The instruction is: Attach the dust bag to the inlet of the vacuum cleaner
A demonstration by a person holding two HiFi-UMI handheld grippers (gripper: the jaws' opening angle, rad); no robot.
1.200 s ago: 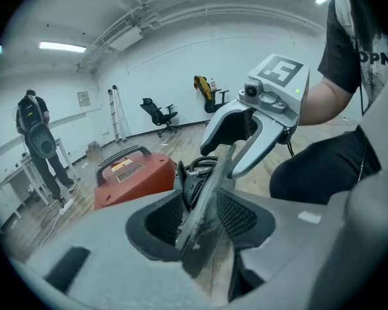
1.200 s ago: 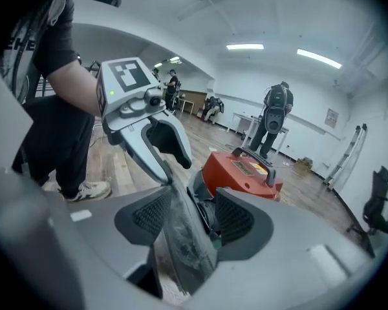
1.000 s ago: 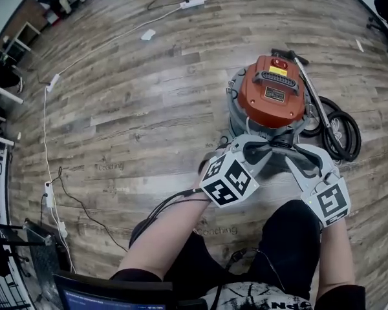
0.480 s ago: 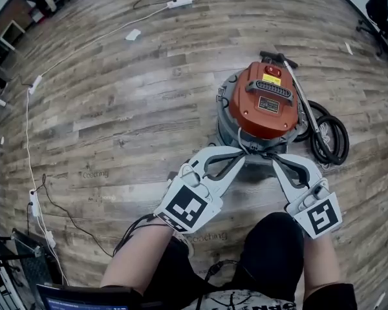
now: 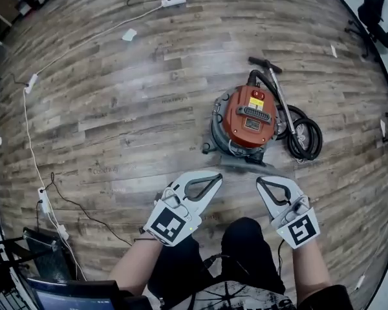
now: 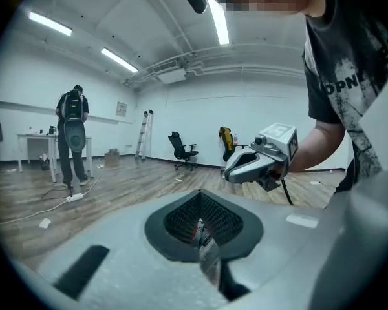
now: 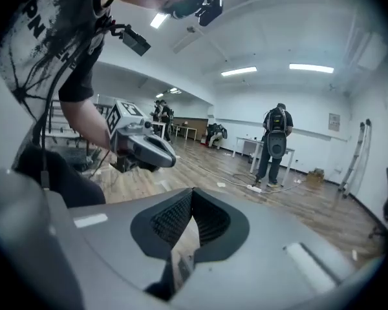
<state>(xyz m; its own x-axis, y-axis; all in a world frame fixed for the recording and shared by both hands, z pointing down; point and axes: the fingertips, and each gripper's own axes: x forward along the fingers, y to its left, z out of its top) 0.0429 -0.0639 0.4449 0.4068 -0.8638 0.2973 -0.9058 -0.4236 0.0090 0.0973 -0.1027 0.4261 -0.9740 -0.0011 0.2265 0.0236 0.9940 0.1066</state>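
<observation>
Nearest the person, the left gripper (image 5: 217, 177) and the right gripper (image 5: 260, 181) hang side by side above the wooden floor (image 5: 116, 108), each with its jaws pressed together on nothing. Just beyond them stands the canister vacuum cleaner (image 5: 227, 141) with its orange lid (image 5: 248, 116) on and its hose (image 5: 305, 134) coiled on the far side. No dust bag or inlet shows, so the bag may sit fitted under the lid or lie out of sight; either way, I judge it wise to keep both claws clear of the hose.

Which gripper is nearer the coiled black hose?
Right. The right gripper is below-left of the hose; the left gripper lies farther left, below the vacuum cleaner.
</observation>
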